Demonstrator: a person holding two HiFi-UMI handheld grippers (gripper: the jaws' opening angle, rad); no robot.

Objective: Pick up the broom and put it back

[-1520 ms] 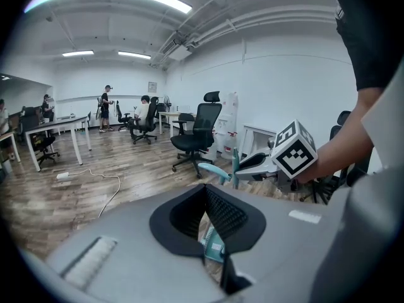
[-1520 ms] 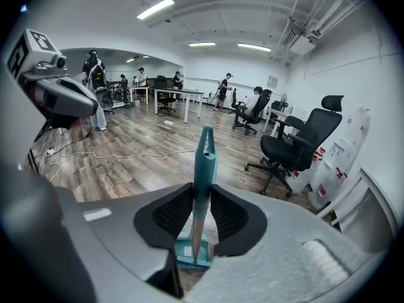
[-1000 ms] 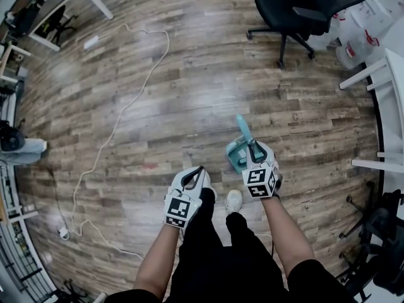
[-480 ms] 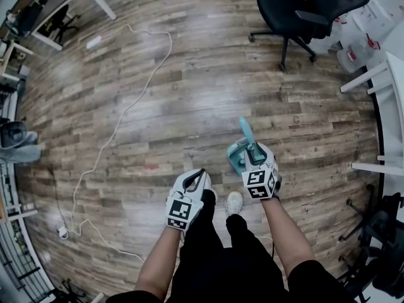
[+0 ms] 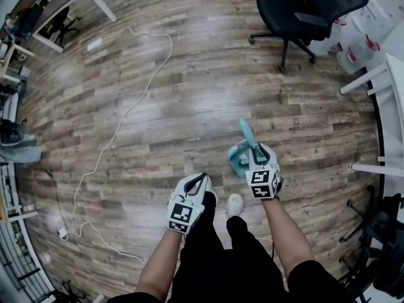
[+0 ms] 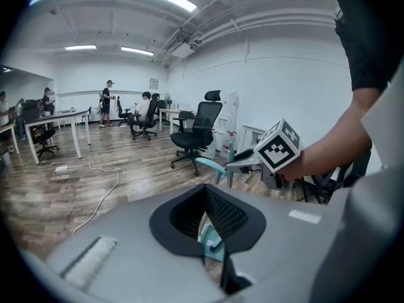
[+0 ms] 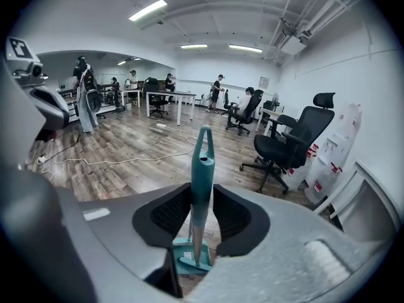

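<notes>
Right gripper (image 7: 202, 194): jaws have just been closing and now clamp the broom's handle partway up.
Broom (image 7: 202, 156): teal, upright (loop-ended top rising above the jaws), lower end in the dustpan.
Dustpan (image 5: 236, 161): teal, on the wooden floor (image 5: 189, 93), just ahead of the person's shoe (image 5: 234, 202).
Left gripper (image 5: 201, 180): jaws together, nothing held, beside the right gripper, apart from the broom.

Head view: broom (image 5: 245, 130) lower shaft hidden behind right gripper (image 5: 255, 149), & office chair (image 5: 287, 6) cut off at top.
</notes>
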